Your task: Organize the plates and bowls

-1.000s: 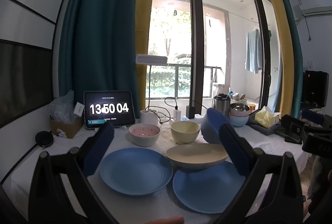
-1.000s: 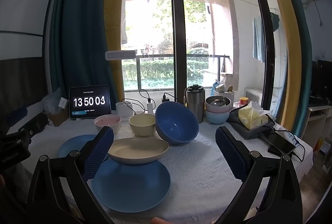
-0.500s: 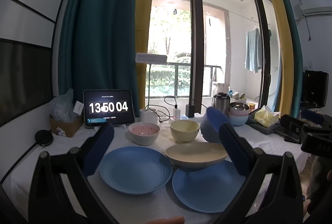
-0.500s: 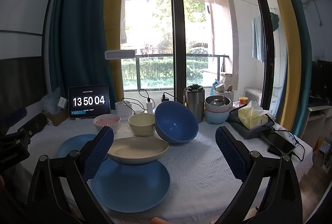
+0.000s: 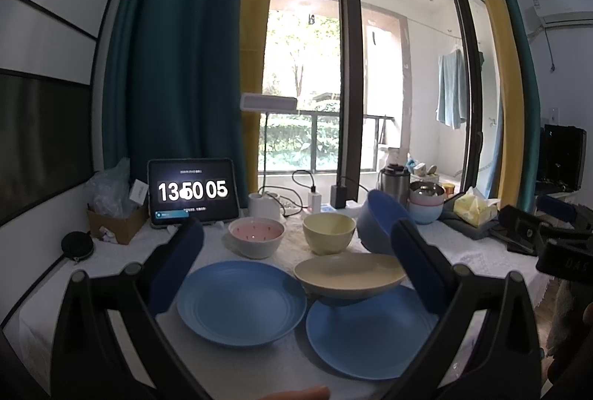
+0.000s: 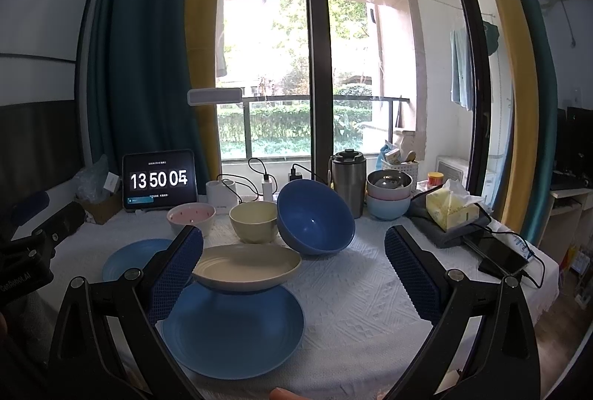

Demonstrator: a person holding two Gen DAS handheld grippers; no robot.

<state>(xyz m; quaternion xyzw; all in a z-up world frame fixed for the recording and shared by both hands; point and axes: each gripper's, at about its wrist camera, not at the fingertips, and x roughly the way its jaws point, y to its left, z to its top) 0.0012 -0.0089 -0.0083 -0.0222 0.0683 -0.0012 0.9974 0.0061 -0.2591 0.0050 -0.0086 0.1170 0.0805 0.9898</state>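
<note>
Blue ridged plates sit low in both views on the white textured table (image 6: 355, 292): one blue plate (image 5: 241, 301) lies at lower centre of the left wrist view, and a second blue plate (image 6: 233, 329) lies at lower centre of the right wrist view. A cream plate (image 6: 246, 266) rests tilted with its near edge on the second blue plate's far rim. Behind it, mid-frame, stand a pink bowl (image 6: 191, 216) with a white outside, a cream bowl (image 6: 254, 220), and a large dark blue bowl (image 6: 315, 216) tipped on its side, its opening facing the camera. Further right, a stack of bowls (image 6: 388, 196) sits beside a steel tumbler (image 6: 348, 179). A tablet (image 6: 159, 181) showing a clock stands at left.

Left tool (image 5: 294, 259) is held level above the table's near edge, its blue-padded fingers spread wide and holding nothing. Right tool (image 6: 292, 261) is likewise level, spread wide and empty, its left pad just in front of the cream plate's edge.
</note>
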